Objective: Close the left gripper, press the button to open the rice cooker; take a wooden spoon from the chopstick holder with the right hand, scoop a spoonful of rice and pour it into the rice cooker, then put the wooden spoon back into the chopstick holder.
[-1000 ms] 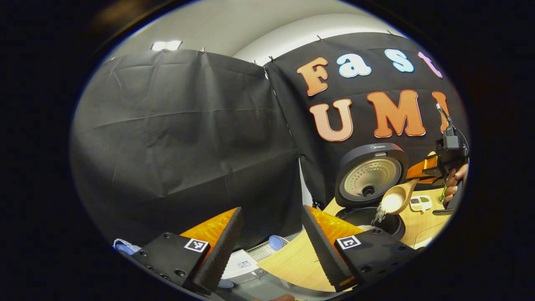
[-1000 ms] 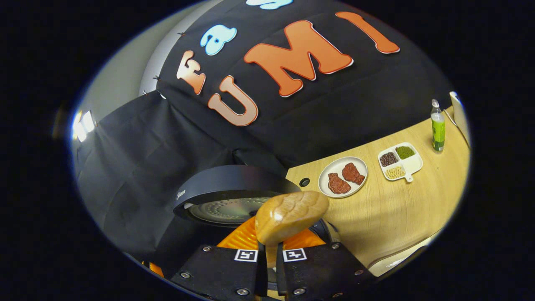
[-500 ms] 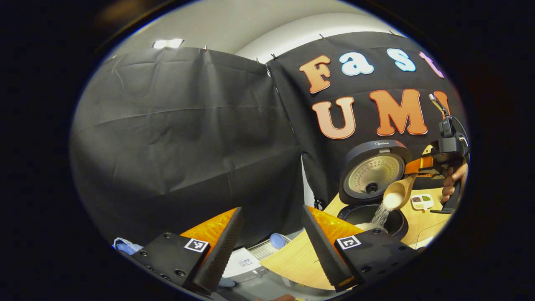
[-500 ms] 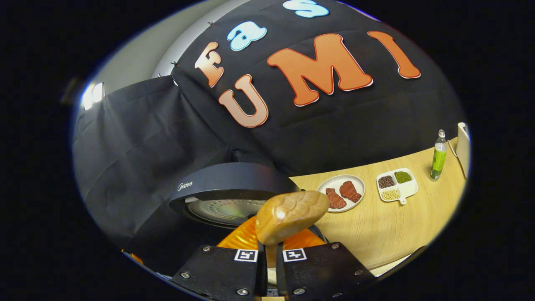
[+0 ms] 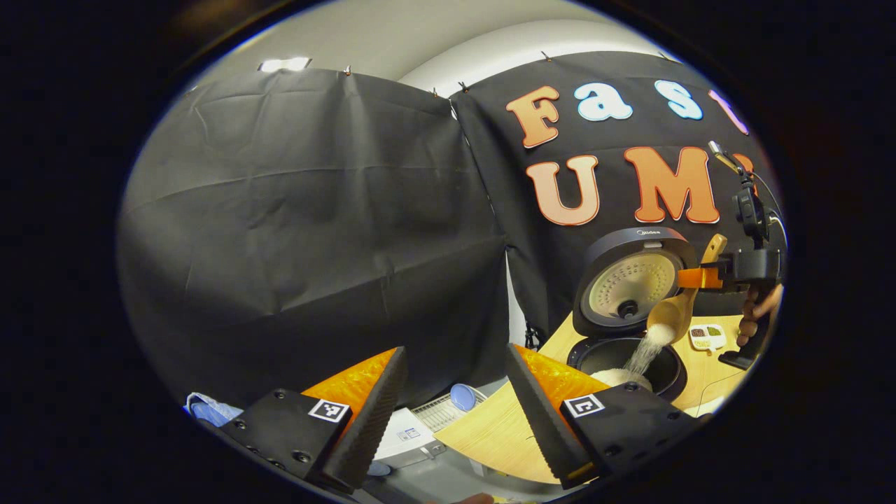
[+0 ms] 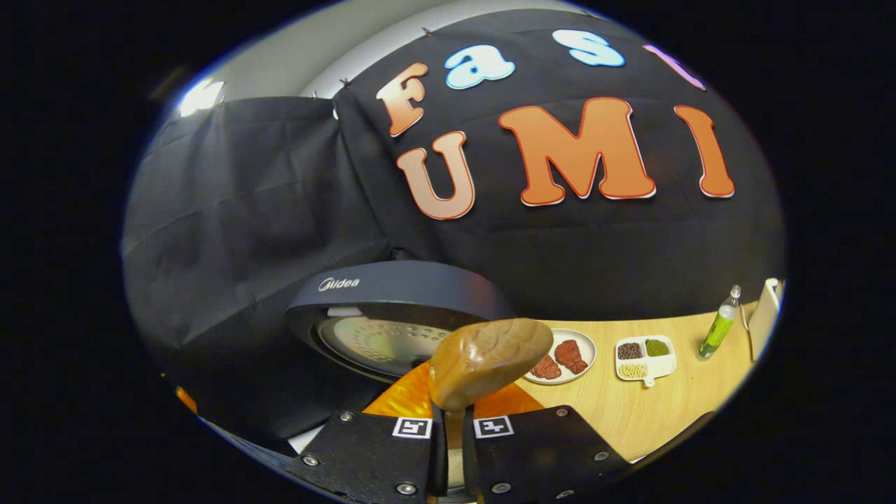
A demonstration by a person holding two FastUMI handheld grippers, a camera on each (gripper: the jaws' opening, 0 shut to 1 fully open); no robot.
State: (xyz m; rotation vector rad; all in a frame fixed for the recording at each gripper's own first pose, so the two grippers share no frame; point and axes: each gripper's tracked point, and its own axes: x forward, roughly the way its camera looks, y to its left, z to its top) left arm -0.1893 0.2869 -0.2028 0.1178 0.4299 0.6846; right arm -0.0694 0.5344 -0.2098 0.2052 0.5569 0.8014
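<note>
- Pouring is under way: in the left gripper view, a thin stream of white rice [image 5: 642,353] falls from the wooden spoon [image 5: 673,316] into the open rice cooker [image 5: 626,355].
- Nearest in that view, the left gripper [image 5: 455,406] hangs in the air with its two fingers spread wide apart, holding and touching nothing; a corner of the pale wooden worktop [image 5: 490,434] lies beyond it.
- Nearest in the right gripper view, the right gripper [image 6: 448,437] has its fingers drawn in tight on the spoon's handle, with only a narrow slit between them; the rounded back of the wooden spoon [image 6: 488,358] rises just above them.
- Behind the spoon, the cooker's lid [image 6: 392,315] stands raised, its pale inner face showing.
- Farther off in the left gripper view, the right gripper [image 5: 700,278], held by a hand [image 5: 759,311], tips the spoon above the pot, where a small mound of rice already lies.
- Farther along the worktop in the right gripper view sit a plate [image 6: 560,357] with two reddish pieces, a divided dish [image 6: 645,355] of grains, and a green bottle [image 6: 718,330].
- Judged from this, the lid is already opened, and the spoon fetched and filled; what remains is to finish emptying it and return it to the chopstick holder.
</note>
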